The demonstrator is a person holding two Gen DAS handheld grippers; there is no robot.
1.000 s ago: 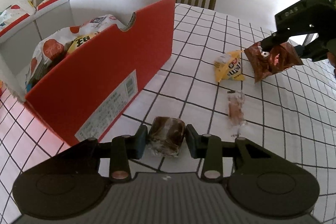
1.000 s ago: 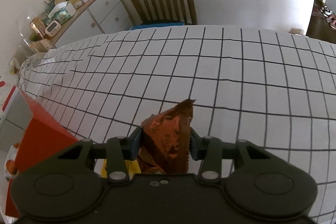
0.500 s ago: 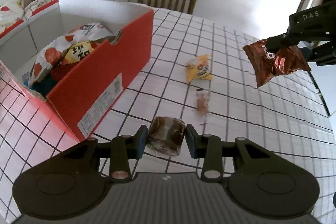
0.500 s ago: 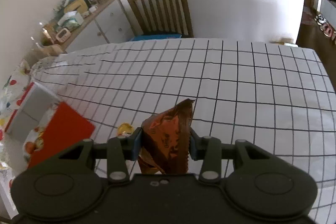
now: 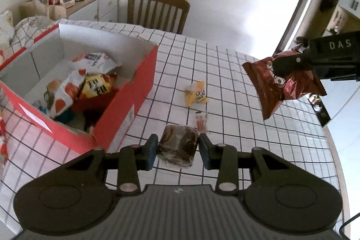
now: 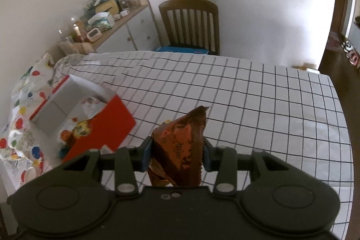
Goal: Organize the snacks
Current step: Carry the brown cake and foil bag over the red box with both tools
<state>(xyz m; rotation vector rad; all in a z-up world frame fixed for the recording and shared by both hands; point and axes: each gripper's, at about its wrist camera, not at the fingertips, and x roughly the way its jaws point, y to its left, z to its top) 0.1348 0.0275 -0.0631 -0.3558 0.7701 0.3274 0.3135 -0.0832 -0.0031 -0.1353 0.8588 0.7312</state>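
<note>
— Where did we have the brown cake, relative to the left gripper (image 5: 177,147)?

— Right between its fingers; the wrapped brown cake (image 5: 177,149) sat squeezed by both pads, clear of the checked tablecloth (image 5: 236,127); so that gripper was clamped on it.

— And our right gripper (image 6: 176,154)?

— Closed on the brown snack bag (image 6: 180,147); the bag stood on edge between the pads, its torn tip poking up past the fingertips; from the left wrist view we saw that same bag (image 5: 283,84) hanging in the air off the right gripper (image 5: 292,62), well above the cloth.

— What lay loose?

— A yellow packet (image 5: 196,95) and a small clear-wrapped stick (image 5: 201,122) on the cloth, just beyond the cake — near each other, whether touching we couldn't tell.

— And the box?

— The red box (image 5: 126,109) stood open to the left, several packets already inside; a wooden chair (image 5: 157,10) waited at the far edge.
</note>
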